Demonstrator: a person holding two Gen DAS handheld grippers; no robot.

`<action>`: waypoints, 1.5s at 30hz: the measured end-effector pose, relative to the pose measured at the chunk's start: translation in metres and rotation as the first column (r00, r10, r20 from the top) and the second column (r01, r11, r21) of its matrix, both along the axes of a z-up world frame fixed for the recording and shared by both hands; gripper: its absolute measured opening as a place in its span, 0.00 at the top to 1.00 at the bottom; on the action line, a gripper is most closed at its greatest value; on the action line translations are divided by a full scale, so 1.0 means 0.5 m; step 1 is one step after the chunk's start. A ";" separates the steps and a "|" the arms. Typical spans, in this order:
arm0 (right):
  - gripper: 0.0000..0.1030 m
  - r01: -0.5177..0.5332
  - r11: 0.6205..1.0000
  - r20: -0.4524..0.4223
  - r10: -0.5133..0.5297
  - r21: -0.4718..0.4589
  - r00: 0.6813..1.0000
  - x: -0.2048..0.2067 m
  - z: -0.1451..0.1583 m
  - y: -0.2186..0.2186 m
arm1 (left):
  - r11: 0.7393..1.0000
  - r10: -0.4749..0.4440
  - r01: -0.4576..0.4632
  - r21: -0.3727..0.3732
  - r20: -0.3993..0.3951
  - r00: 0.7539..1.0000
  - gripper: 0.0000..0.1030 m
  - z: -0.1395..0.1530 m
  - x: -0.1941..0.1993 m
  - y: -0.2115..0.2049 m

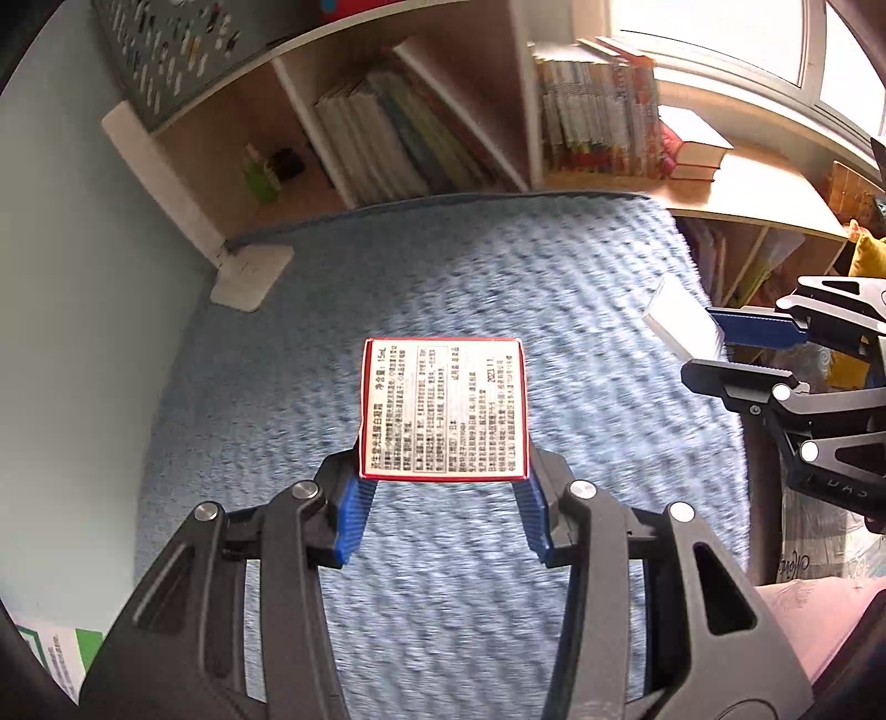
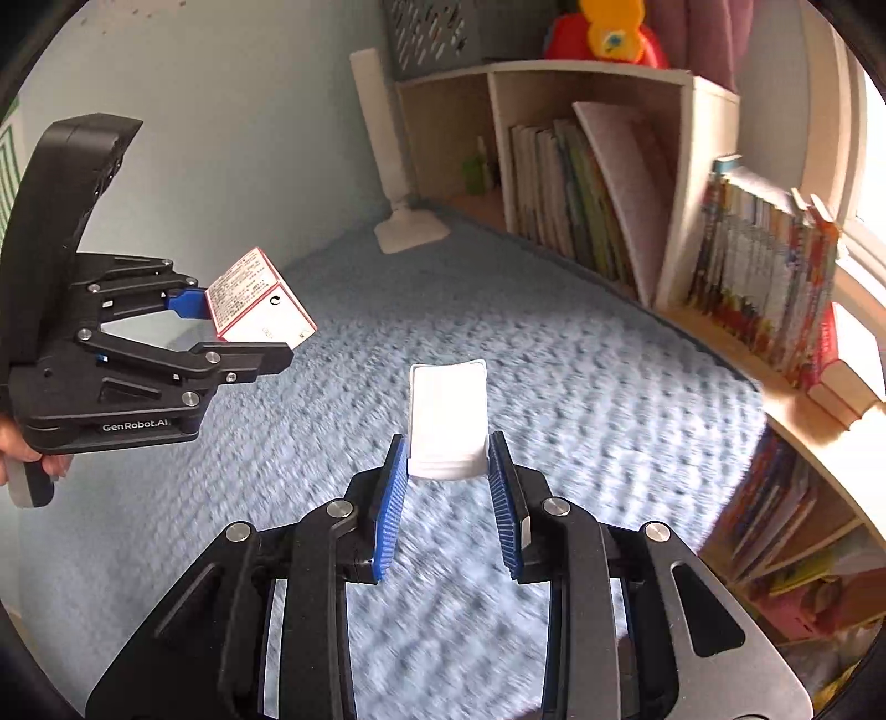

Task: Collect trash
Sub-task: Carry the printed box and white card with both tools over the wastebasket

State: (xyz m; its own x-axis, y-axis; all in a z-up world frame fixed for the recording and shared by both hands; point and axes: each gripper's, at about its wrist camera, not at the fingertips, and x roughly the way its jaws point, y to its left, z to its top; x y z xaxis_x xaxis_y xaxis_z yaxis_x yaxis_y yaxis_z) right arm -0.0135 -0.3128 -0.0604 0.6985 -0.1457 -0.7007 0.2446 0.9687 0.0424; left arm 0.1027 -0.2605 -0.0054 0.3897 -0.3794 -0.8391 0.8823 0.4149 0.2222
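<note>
My left gripper point(image 1: 443, 476) is shut on a small red-edged white box point(image 1: 443, 407) with printed text, held above the blue rug point(image 1: 387, 288). The right wrist view shows that same box point(image 2: 260, 302) at the left, clamped in the left gripper point(image 2: 243, 327). My right gripper point(image 2: 447, 471) is shut on a white packet point(image 2: 447, 415), gripped by its near end between the blue pads. In the left wrist view the white packet point(image 1: 684, 321) and the right gripper point(image 1: 725, 349) appear at the right edge.
A wooden bookshelf point(image 1: 498, 111) full of books runs along the rug's far side and on to the right point(image 2: 775, 277). A white stand point(image 1: 249, 277) sits in the corner by the pale wall. A grey perforated bin point(image 2: 432, 33) and a red toy point(image 2: 603, 33) top the shelf.
</note>
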 end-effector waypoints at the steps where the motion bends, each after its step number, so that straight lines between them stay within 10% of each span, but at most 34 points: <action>1: 0.71 0.005 1.000 0.000 -0.005 -0.004 1.000 -0.019 0.002 -0.009 | 1.000 -0.005 0.005 -0.006 -0.004 1.000 0.59 0.002 -0.020 -0.009; 24: 0.71 0.283 0.959 -0.081 -0.282 0.003 0.956 -0.540 -0.044 -0.241 | 0.976 -0.216 0.216 -0.010 -0.102 0.971 0.59 -0.090 -0.472 -0.231; 45: 0.71 0.530 0.838 -0.340 -0.464 0.131 0.818 -0.769 -0.348 -0.308 | 0.887 -0.352 0.417 0.197 -0.296 0.888 0.59 -0.438 -0.688 -0.371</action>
